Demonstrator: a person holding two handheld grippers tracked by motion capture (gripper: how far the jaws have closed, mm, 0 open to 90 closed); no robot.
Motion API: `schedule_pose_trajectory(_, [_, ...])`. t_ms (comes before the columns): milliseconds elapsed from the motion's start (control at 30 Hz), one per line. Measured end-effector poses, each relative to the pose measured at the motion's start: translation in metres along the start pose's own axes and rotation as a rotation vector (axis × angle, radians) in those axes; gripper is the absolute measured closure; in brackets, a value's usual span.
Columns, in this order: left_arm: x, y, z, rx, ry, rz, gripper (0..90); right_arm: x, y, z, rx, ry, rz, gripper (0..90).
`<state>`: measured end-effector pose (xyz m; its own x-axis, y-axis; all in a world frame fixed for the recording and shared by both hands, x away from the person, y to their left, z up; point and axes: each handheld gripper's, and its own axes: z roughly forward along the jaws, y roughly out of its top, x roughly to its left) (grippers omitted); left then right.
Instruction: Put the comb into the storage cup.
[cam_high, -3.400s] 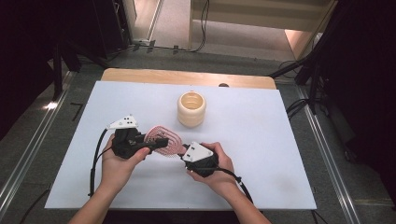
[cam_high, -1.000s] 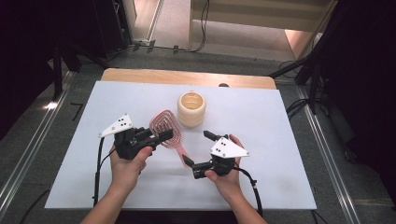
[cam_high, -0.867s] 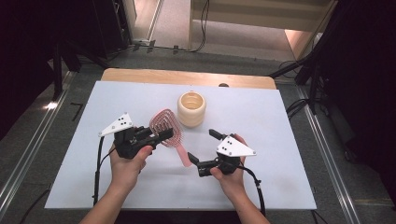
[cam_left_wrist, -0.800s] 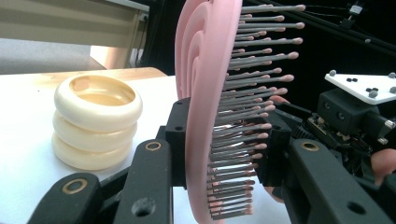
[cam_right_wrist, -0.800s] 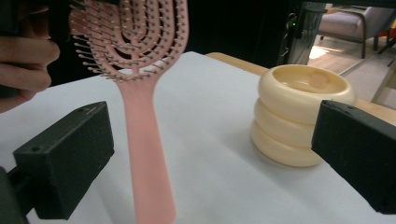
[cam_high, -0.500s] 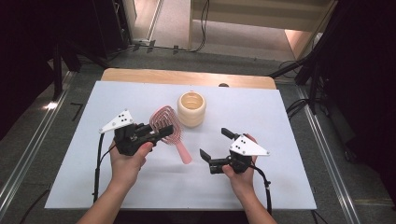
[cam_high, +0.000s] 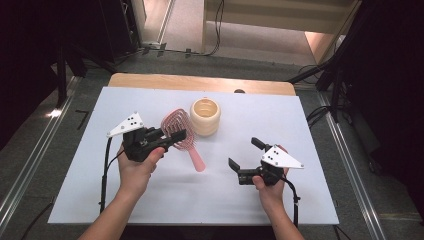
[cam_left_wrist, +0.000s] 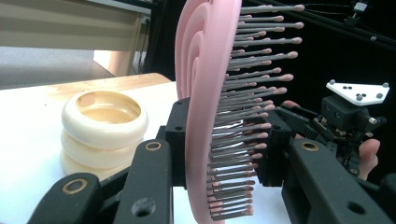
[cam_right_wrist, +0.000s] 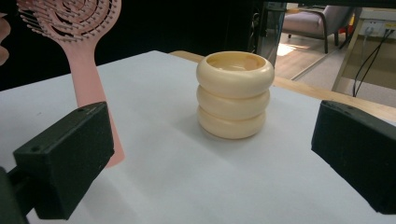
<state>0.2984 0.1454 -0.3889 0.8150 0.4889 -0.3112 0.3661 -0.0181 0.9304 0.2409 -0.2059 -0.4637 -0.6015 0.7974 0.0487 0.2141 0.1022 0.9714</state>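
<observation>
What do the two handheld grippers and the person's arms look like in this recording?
Both the left gripper and the right gripper are black, with two blocky black jaws and brass-coloured pivot pins. Each carries a grey three-cornered plate dotted with small markers on top and trails a black cable. The forearms are bare: no sleeves or gloves in view.

Your pink hairbrush (cam_right_wrist: 74, 28) loses its head top past the right gripper view's upper edge. Beside the hairbrush, the cream ribbed cup (cam_left_wrist: 103, 130) hides its base behind your left gripper (cam_left_wrist: 219, 154).

table: white top (cam_high: 300, 125) on wooden board (cam_high: 150, 80) | floor: grey, cables (cam_high: 217, 20) at 12 o'clock | surroundings: black at 9 and 3 o'clock | chair (cam_right_wrist: 322, 18) at 1 o'clock, lit
</observation>
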Motion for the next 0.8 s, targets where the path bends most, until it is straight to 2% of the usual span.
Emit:
schedule_pose_trajectory(400, [0.003,0.007,0.002,-0.004,0.007,0.009,65.3,-0.018,-0.009,-0.015,0.008,-0.034,-0.003,0.0])
schedule_pose_trajectory(800, [0.005,0.016,0.001,-0.018,0.012,0.015,65.3,-0.037,-0.017,-0.031,-0.006,-0.066,0.030,0.0])
